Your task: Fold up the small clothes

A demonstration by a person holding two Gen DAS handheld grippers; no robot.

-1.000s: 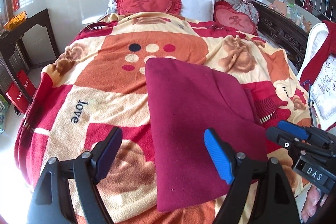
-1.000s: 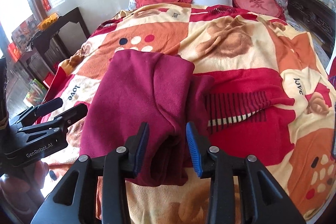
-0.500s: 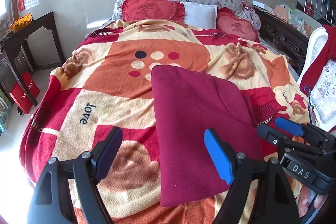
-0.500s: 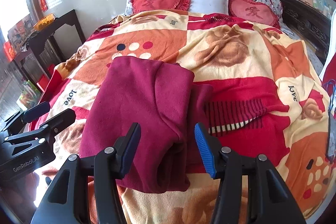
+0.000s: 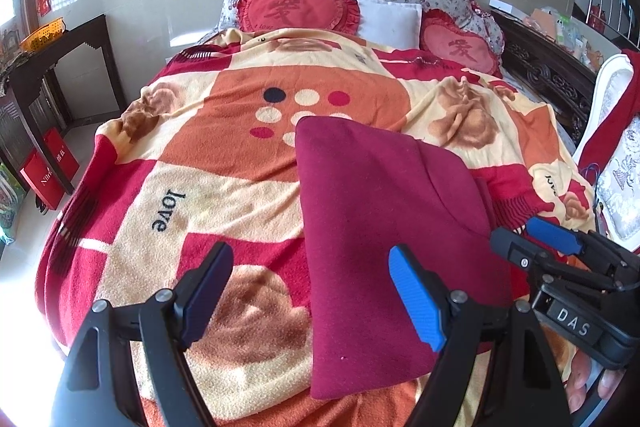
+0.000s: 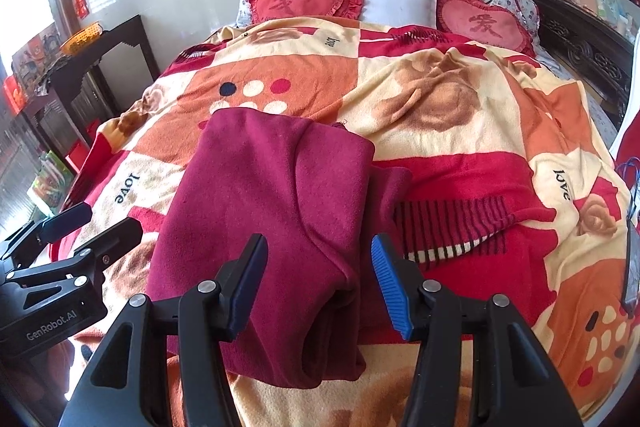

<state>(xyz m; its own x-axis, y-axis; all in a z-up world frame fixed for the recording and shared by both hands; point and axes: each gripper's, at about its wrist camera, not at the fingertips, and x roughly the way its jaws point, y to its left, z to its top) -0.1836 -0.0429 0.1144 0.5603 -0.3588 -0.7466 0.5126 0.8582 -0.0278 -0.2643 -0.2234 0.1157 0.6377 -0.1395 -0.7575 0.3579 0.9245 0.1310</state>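
Across the left wrist view, the left gripper (image 5: 310, 291) hovers with its blue-padded black jaws standing wide apart and nothing pinched between them. Its right pad (image 5: 416, 297) hangs over the near left part of the folded maroon fleece garment (image 5: 384, 227); whether it brushes the cloth cannot be told. That garment lies flat on the fuzzy orange, cream and red patchwork blanket (image 5: 224, 163), reaching from centre frame towards 6 o'clock, with a smooth folded flap on top. At 4 o'clock the right gripper (image 5: 538, 239) juts in from the side (its body bears a small label). Two red heart-shaped frilled cushions (image 5: 296, 7) and a white pillow (image 5: 390, 21) sit at 12 o'clock against a floral bolster. A dark wooden side table (image 5: 60, 67) stands at 9 o'clock.

Over in the right wrist view, the right gripper (image 6: 318, 279) has its jaws partly apart and clear of the cloth, empty. Beneath them lies the maroon garment's (image 6: 260, 211) near right edge, where layered folds bunch into a soft rounded roll towards 6 o'clock. The left gripper (image 6: 92, 223) shows at 8 o'clock beside the garment's left edge, over the nubbly blanket (image 6: 460, 107).
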